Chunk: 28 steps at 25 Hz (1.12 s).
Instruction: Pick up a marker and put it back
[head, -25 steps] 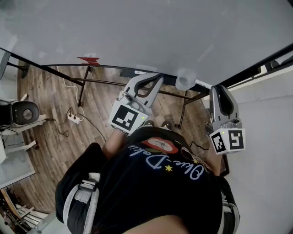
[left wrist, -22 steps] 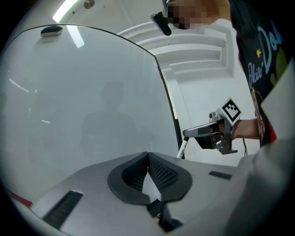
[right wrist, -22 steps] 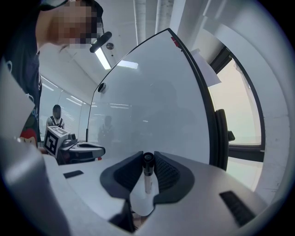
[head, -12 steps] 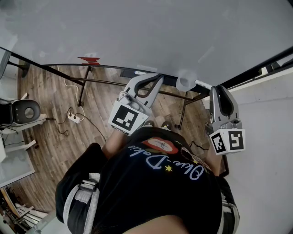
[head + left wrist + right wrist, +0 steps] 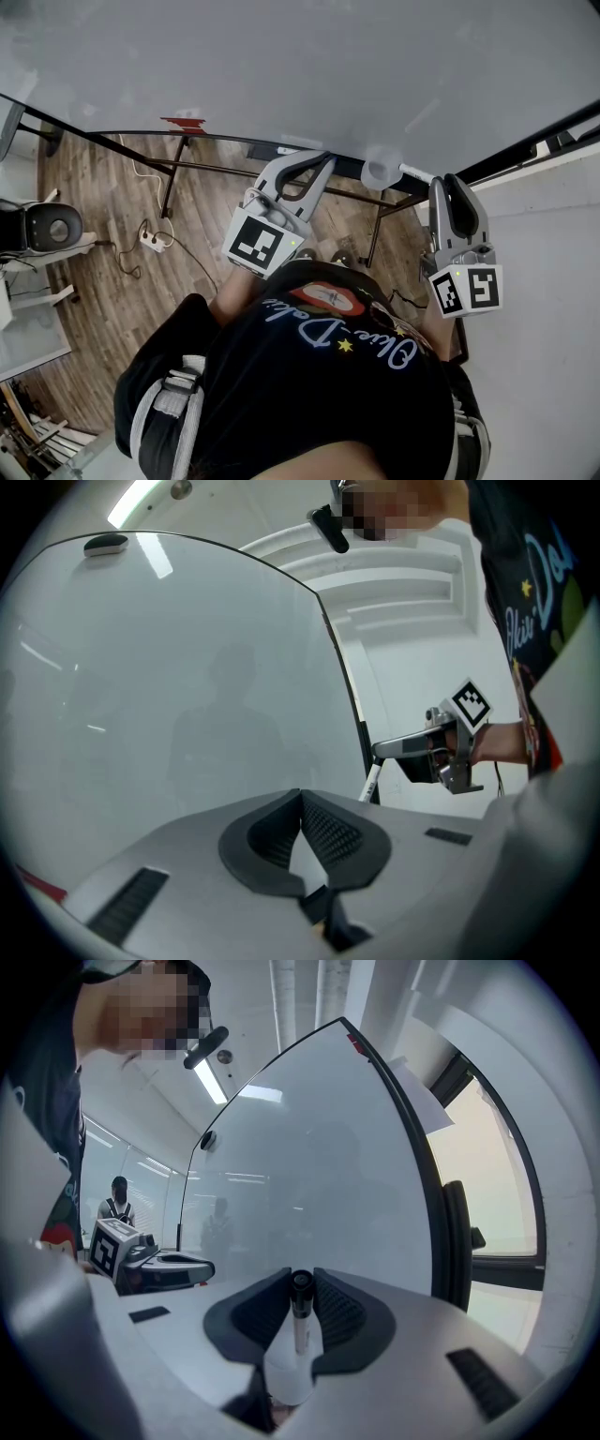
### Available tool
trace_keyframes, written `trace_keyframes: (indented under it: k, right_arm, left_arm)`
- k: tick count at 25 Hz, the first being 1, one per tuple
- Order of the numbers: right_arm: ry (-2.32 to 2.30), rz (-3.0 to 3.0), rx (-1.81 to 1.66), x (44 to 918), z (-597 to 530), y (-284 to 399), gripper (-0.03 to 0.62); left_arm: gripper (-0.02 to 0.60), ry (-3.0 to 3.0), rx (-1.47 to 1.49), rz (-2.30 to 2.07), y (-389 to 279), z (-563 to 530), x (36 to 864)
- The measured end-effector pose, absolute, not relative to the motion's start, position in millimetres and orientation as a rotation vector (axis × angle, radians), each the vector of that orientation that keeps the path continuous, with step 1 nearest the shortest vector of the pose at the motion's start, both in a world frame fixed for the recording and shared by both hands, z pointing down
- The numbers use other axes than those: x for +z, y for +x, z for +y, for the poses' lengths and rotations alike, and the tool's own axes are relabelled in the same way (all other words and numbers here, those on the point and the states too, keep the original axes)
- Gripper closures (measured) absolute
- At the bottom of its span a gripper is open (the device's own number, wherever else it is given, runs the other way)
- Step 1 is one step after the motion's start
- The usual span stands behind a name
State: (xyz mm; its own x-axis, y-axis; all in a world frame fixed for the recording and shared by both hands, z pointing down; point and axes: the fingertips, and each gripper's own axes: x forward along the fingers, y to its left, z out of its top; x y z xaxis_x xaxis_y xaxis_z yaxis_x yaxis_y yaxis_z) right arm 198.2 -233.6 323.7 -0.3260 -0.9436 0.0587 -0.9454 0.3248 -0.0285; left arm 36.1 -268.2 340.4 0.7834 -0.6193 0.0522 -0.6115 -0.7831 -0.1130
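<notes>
Two grey hand-held grippers, both held level and facing a big glossy white whiteboard [image 5: 328,66]. The left gripper [image 5: 301,797] is clenched on nothing, tips touching, with only bare board ahead of them. Off to its right, the right gripper [image 5: 300,1283] is grasping a slim white marker with a black cap [image 5: 299,1321]. It's pinched between the ribbed dark pads [image 5: 342,1316], cap end poking out past the tips toward the board. Can't tell if it touches the board.
</notes>
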Motion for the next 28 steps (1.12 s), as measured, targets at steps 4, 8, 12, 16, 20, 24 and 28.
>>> trace_keyframes:
  k: [4,8,12,16,20,24,28]
  right_arm:
    - [1.788,-2.555,0.101,326,-238,197,0.522]
    - [1.754,-2.574,0.106,330,-244,192,0.522]
    - [1.720,-2.595,0.120,335,-251,182,0.522]
    - [1.684,-2.613,0.131,343,-258,174,0.522]
    - [1.651,-2.596,0.152,354,-264,168,0.522]
    - [1.631,-2.581,0.186,369,-268,166,0.522]
    - [1.617,-2.572,0.209,384,-272,165,0.522]
  left_arm:
    - [0.578,-2.872,-0.134,1.017,35,-269,341]
    - [0.578,-2.860,-0.141,1.057,29,-271,340]
    - [0.578,-2.841,-0.153,1.093,19,-272,340]
    - [0.578,-2.831,-0.163,1.121,14,-271,341]
    - [0.578,-2.820,-0.162,1.140,11,-270,339]
    - [0.578,-2.806,-0.170,1.158,8,-269,336]
    - [0.578,-2.790,-0.196,1.181,4,-267,336]
